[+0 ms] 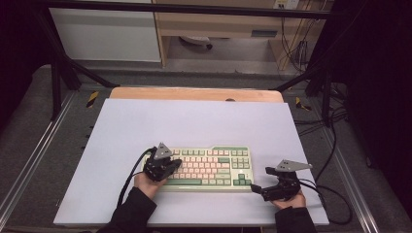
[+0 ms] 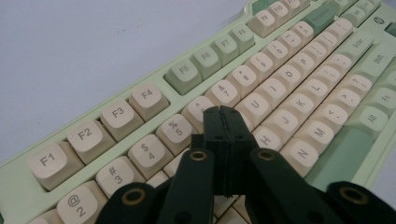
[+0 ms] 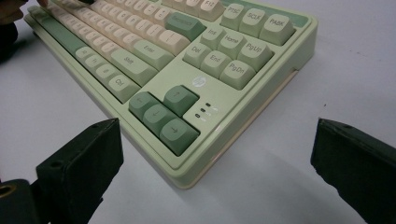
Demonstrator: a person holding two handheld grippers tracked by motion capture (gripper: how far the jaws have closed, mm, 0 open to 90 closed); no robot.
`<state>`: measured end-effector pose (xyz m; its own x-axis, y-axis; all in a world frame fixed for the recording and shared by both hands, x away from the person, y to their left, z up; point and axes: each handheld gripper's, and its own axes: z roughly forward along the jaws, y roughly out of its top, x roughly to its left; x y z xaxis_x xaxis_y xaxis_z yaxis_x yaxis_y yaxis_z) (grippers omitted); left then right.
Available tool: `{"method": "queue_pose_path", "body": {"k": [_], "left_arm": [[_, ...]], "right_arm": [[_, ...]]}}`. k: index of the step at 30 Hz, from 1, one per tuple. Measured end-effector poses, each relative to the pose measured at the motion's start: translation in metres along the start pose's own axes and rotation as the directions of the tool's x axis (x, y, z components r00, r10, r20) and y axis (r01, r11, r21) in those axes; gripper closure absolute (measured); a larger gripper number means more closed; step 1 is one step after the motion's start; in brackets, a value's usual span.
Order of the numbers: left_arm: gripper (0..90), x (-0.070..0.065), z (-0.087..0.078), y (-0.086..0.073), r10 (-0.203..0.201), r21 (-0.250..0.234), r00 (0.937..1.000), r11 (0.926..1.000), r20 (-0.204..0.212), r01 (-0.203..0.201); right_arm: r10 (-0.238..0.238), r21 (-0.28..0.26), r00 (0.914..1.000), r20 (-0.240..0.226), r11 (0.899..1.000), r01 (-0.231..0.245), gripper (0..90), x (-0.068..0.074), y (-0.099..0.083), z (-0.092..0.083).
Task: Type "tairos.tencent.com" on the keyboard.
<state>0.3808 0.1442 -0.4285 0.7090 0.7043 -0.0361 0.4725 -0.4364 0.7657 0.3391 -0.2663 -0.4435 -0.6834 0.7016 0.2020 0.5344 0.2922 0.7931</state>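
A pale green keyboard [image 1: 209,167] with cream and green keys lies on the white table surface [image 1: 194,121], near the front edge. My left gripper [image 1: 176,164] hangs over the keyboard's left half, its jaws pressed together with nothing between them. In the left gripper view the shut tips of the left gripper [image 2: 226,114] sit just above the letter keys of the keyboard [image 2: 289,79], near the 6 and Y keys; whether they touch a key I cannot tell. My right gripper [image 1: 257,189] rests open by the keyboard's front right corner. In the right gripper view the right gripper [image 3: 217,140] straddles that corner of the keyboard [image 3: 154,60] without touching it.
A wooden strip [image 1: 194,93] borders the white surface at the back. Black frame bars [image 1: 63,68] stand at the far corners, and cables [image 1: 335,145] trail along the right side. Each gripper's cable runs back toward the person's sleeves.
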Motion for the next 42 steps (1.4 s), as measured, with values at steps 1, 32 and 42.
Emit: {"method": "queue_pose_path", "body": {"k": [1, 32, 42], "left_arm": [[90.0, 0.000, 0.000, 0.000, 0.000, 0.002, 1.0000, 1.0000, 0.000, 0.000], [90.0, 0.007, -0.045, -0.011, 0.006, -0.036, 1.0000, 0.9993, 0.006, -0.006], [90.0, 0.022, -0.061, -0.027, -0.027, -0.030, 0.9993, 0.9992, -0.024, 0.027]], "right_arm": [[0.001, 0.000, 1.0000, 0.000, 1.000, -0.001, 3.0, 0.000, 0.000, 0.000], [0.001, -0.001, 1.0000, -0.002, 1.000, -0.001, 3.1, 0.000, 0.000, -0.001], [-0.002, 0.004, 1.0000, -0.003, 1.000, 0.002, 3.3, 0.000, 0.000, 0.000]]}}
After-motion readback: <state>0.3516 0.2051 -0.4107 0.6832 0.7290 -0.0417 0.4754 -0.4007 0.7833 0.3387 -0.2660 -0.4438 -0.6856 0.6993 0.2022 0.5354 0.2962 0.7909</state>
